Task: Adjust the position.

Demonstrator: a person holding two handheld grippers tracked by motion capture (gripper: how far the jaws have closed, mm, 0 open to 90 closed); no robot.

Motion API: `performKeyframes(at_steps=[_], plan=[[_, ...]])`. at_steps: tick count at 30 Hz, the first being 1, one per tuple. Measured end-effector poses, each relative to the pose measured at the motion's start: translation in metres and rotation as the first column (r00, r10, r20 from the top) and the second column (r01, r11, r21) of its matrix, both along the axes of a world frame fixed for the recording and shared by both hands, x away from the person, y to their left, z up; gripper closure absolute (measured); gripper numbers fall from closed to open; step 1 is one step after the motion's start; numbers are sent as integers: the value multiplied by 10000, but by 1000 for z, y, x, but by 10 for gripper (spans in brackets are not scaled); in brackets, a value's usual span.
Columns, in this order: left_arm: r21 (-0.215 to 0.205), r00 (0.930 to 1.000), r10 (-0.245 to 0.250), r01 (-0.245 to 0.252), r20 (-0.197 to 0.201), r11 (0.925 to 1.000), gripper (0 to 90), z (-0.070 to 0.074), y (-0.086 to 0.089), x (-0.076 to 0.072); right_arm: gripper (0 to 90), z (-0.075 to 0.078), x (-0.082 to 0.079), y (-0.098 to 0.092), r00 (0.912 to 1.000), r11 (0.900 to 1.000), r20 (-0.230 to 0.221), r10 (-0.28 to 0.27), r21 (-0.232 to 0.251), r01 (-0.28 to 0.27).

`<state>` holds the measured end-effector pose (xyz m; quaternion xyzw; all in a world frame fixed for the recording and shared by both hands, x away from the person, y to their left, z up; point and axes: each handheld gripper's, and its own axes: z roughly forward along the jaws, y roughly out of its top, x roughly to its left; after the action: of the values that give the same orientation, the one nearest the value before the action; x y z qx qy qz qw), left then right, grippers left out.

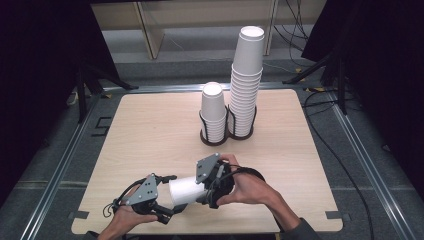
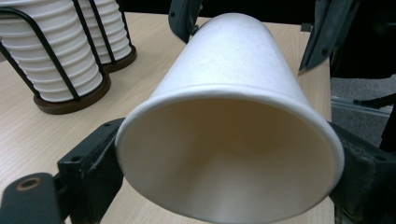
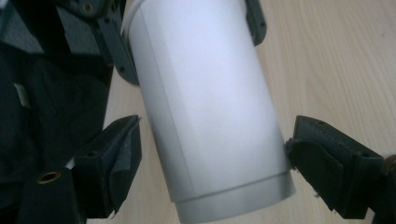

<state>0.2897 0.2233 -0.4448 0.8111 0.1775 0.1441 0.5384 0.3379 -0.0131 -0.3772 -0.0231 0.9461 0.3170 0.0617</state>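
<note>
At the near edge of the bench, a single white paper cup lies on its side in the air between the two grippers, just above the wood. The left gripper holds the rim end: in the left gripper view its two black jaws press against either side of the open mouth of the cup, which faces the camera and shows its pale inside. The right gripper takes the base end. In the right gripper view the cup's base points down toward the camera; one jaw touches the wall on the right, while a small gap shows between the other jaw and the wall on the left, so these jaws stand slightly apart around the cup, not fully clamped. A hand wraps the right gripper, and another hand holds the left one from below.

Farther back, near the middle of the bench, stand two dark wire holders side by side and touching. The left holder carries a short stack of cups. The right holder carries a tall stack of cups that rises well above its neighbour.

Beyond the bench, cables lie on the floor.
</note>
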Motion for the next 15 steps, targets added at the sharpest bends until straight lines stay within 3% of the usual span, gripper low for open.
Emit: performKeyframes(at_steps=[3,5,14,15], plan=[[161,9999,-84,86,-140,9998,104,0,-2,-1,170,-5,-4,6,9994,9981,232,265,-555,-252],[329,9999,-92,97,-146,9994,104,-1,-2,-1,173,-7,-3,9,9967,9961,626,525,-737,-479],[304,9990,-386,392,-210,9988,103,-1,-4,-2,167,-17,-4,17,9927,9910,743,950,-1017,-873],[327,9990,-395,402,-225,9987,103,-2,-5,-2,167,-19,-5,18,9948,9913,567,845,-1059,-782]])
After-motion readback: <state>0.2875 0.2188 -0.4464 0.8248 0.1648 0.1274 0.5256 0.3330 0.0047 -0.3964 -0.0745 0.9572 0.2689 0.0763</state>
